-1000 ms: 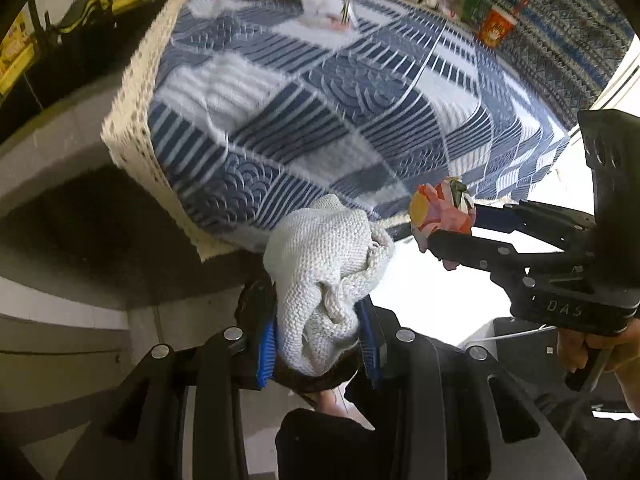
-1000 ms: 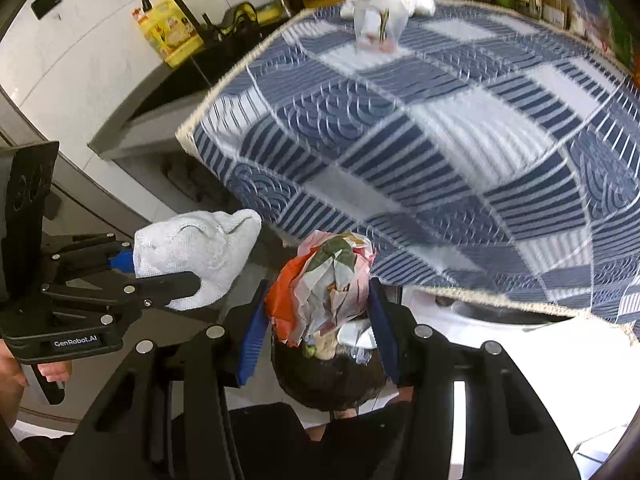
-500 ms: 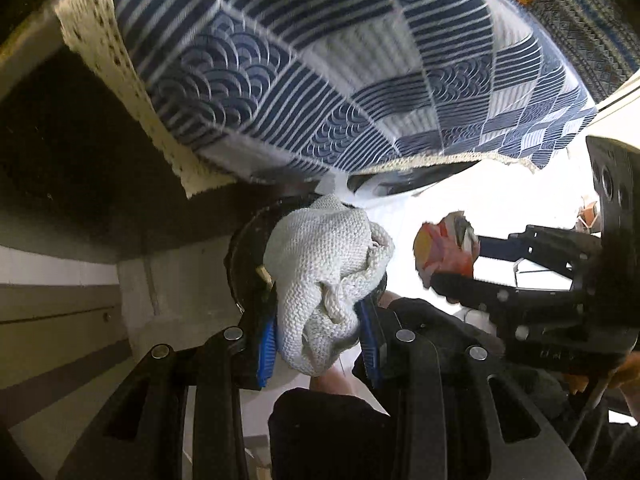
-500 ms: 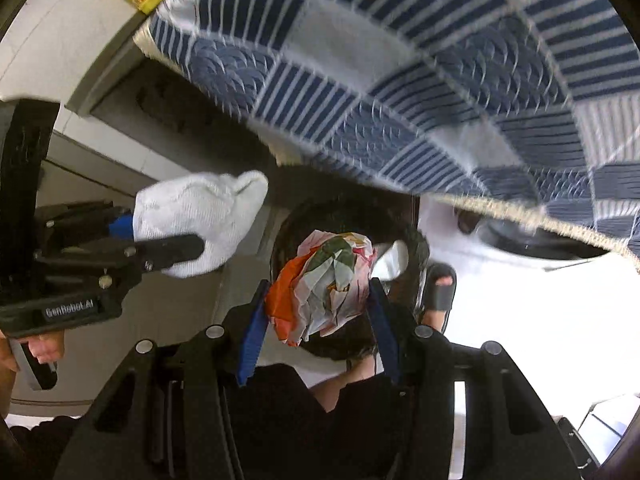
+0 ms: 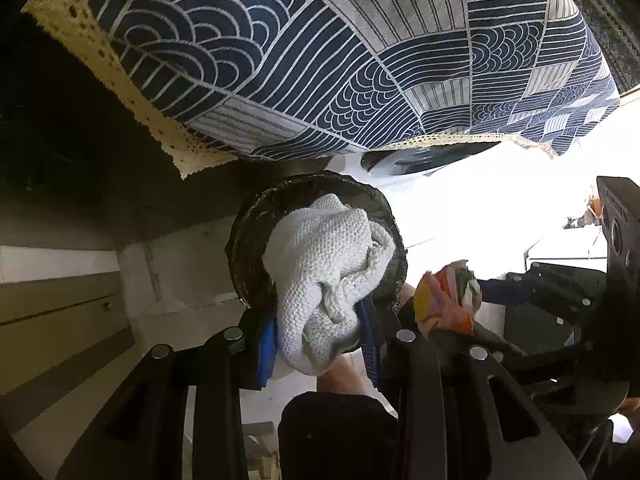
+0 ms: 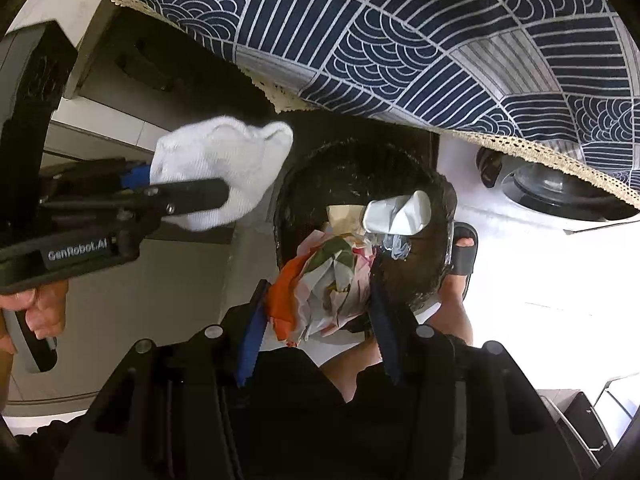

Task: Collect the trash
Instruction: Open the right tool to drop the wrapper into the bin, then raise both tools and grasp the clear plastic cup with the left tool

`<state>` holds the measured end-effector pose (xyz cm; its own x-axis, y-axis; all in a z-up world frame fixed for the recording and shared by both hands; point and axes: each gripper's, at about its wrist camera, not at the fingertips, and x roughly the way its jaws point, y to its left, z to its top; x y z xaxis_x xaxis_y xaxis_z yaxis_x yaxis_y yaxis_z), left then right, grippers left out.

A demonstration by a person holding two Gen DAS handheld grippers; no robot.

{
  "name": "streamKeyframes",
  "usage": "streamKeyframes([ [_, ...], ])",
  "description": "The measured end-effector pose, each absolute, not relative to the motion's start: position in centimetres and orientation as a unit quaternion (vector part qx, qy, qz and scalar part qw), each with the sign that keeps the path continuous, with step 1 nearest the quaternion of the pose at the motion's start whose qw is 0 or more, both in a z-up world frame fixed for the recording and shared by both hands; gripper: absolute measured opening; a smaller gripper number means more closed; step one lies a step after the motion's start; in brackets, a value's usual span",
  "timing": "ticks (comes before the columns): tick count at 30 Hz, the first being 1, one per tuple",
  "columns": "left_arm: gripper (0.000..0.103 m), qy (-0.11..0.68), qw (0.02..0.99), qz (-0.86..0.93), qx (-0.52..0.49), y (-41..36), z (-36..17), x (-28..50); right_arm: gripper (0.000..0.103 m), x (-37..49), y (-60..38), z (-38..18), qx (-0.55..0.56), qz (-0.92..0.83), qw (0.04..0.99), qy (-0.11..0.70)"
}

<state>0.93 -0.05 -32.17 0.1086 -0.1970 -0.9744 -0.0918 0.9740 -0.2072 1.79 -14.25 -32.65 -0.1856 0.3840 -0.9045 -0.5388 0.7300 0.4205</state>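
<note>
Holding crumpled foil [image 6: 398,214], paper [image 6: 342,216], black bin [image 6: 320,168]

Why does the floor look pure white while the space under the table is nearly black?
Left wrist view: daylight washes out the floor, while the left side under the tablecloth sinks into shadow. Right wrist view: the same glare on the floor, and the lens bends the tablecloth pattern into curves; the bin stays dark but readable.

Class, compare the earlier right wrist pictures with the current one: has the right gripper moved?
Yes. The right gripper has come down from above the tablecloth to below its edge, over the black bin.
</note>
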Motion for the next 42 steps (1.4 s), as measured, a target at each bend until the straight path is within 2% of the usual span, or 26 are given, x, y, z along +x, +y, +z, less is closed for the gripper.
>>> streamKeyframes([
  [2, 0.037, 0.664, 0.738, -0.040, -0.113, 0.1, -32.0, 1.3, 0.057, 1.6, -14.1, -32.3, -0.071, 0.363, 0.642, 0.671],
  [4, 0.062, 0.661, 0.743, -0.032, -0.102, 0.1, -31.6, 1.6, 0.070, 1.7, -14.2, -31.7, -0.071, 0.364, 0.649, 0.664],
  [5, 0.064, 0.657, 0.747, -0.026, -0.096, 0.2, -31.3, 1.7, 0.070, 1.7, -14.3, -31.4, -0.068, 0.366, 0.651, 0.662],
  [12, 0.065, 0.647, 0.755, -0.006, -0.110, 1.6, -30.1, 2.2, 0.071, 3.2, -15.4, -29.4, -0.063, 0.351, 0.674, 0.646],
  [14, 0.065, 0.640, 0.761, -0.005, -0.110, 1.9, -29.5, 2.1, 0.076, 3.5, -15.7, -28.7, -0.063, 0.346, 0.681, 0.642],
  [15, 0.065, 0.637, 0.763, -0.003, -0.108, 2.0, -29.2, 2.0, 0.081, 3.5, -15.9, -28.2, -0.062, 0.343, 0.686, 0.639],
  [23, 0.065, 0.615, 0.776, 0.004, -0.140, 3.3, -26.8, 0.7, 0.082, 4.3, -16.5, -24.5, -0.062, 0.336, 0.713, 0.612],
  [25, 0.065, 0.607, 0.781, 0.004, -0.145, 3.4, -26.0, 0.5, 0.092, 4.5, -16.7, -23.6, -0.059, 0.334, 0.721, 0.604],
  [30, 0.065, 0.588, 0.793, 0.001, -0.160, 3.7, -24.0, 0.0, 0.092, 4.6, -17.3, -21.1, -0.065, 0.331, 0.736, 0.587],
  [32, 0.070, 0.582, 0.798, -0.001, -0.155, 3.6, -23.2, -0.2, 0.095, 4.6, -17.7, -20.0, -0.063, 0.332, 0.742, 0.579],
  [39, 0.070, 0.555, 0.816, -0.005, -0.163, 3.4, -20.3, -0.6, 0.098, 4.7, -18.5, -16.2, -0.052, 0.336, 0.767, 0.543],
  [42, 0.075, 0.545, 0.823, -0.006, -0.161, 3.3, -18.9, -0.4, 0.098, 5.1, -18.9, -14.5, -0.048, 0.337, 0.781, 0.524],
])
